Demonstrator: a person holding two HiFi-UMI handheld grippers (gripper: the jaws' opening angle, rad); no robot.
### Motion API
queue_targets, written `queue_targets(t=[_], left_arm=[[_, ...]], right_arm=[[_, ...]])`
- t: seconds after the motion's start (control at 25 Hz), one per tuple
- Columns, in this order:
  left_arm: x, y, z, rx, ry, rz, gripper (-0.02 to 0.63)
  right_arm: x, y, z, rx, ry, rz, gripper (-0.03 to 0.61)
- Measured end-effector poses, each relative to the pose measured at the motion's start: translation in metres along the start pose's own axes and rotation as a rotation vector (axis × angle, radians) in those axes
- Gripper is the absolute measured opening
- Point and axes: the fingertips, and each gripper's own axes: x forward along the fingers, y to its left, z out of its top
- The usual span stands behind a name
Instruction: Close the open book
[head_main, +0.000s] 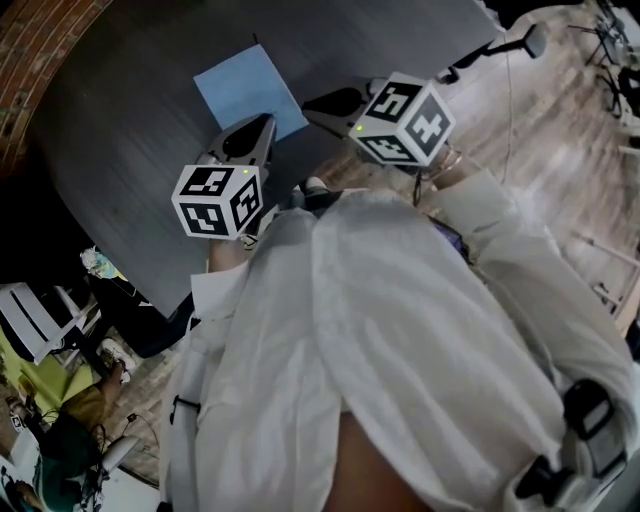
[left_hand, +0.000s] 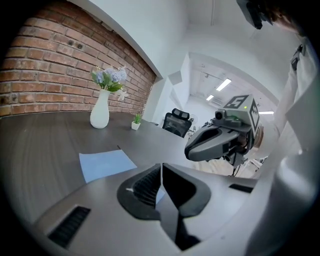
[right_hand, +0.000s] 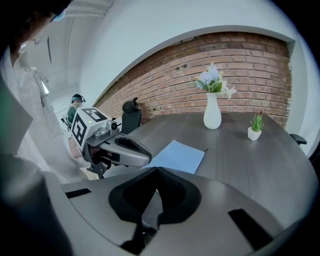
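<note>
Book (head_main: 248, 90) shut on table (head_main: 130, 130), clear of left fingers (left_hand: 145, 185), right fingers (right_hand: 172, 187)

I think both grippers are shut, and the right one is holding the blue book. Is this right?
Not fully. The left gripper and the right gripper are both shut, but the right one holds nothing: the book lies flat on the table, beyond its jaws. The right gripper view shows this.

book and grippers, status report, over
Left gripper shut, empty; right gripper shut, empty. Blue book flat on table, looks closed. Nothing on it; vase well clear.
</note>
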Motion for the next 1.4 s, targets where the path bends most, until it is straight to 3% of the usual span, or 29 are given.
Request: queue_targets(t=[1.04, 1.4], left_arm=[[0.005, 0.002, 0.002, -0.036, 0.023, 0.057, 0.015], [-0.002, 0.005, -0.004, 0.001, 0.028, 0.073, 0.005]], right_arm=[[-0.002, -0.013, -0.007, -0.002, -0.004, -0.013, 0.005], [-0.001, -0.007, -0.003, 0.056, -0.084, -0.053, 0.005]])
